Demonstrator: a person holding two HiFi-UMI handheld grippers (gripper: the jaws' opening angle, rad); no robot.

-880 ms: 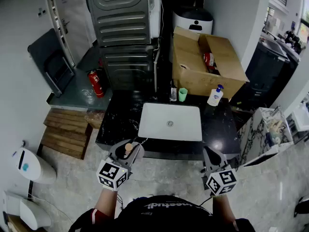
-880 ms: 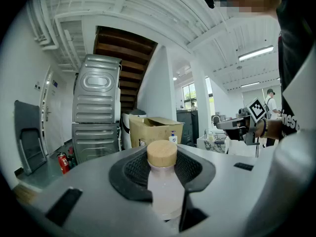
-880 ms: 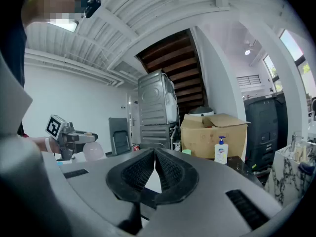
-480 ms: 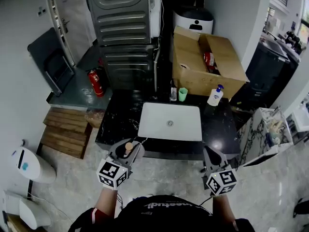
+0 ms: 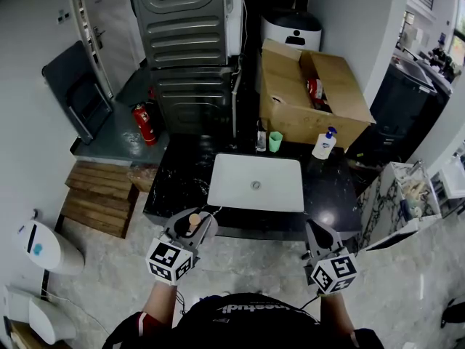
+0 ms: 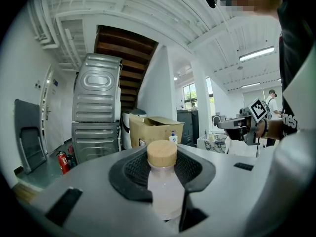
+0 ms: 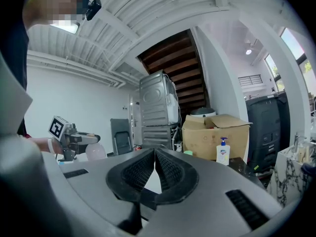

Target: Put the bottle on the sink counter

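The black sink counter (image 5: 178, 180) lies ahead of both grippers, and its white basin (image 5: 256, 183) fills the middle. The left gripper (image 5: 195, 222) stands short of the counter's front edge, over the floor. Its jaws are partly closed and clamped on the pale bottle (image 6: 163, 191) with the cork-coloured cap, held upright.

Judged risk: letting go before the edge is crossed drops the bottle to the floor, and setting it on the basin rim would likely tip it. The bare counter left of the basin looks the safer spot.

The right gripper (image 7: 155, 154) is closed and empty. A cardboard box (image 5: 312, 97), soap dispenser (image 5: 323, 144) and green cup (image 5: 275, 142) line the back, well clear of the path.
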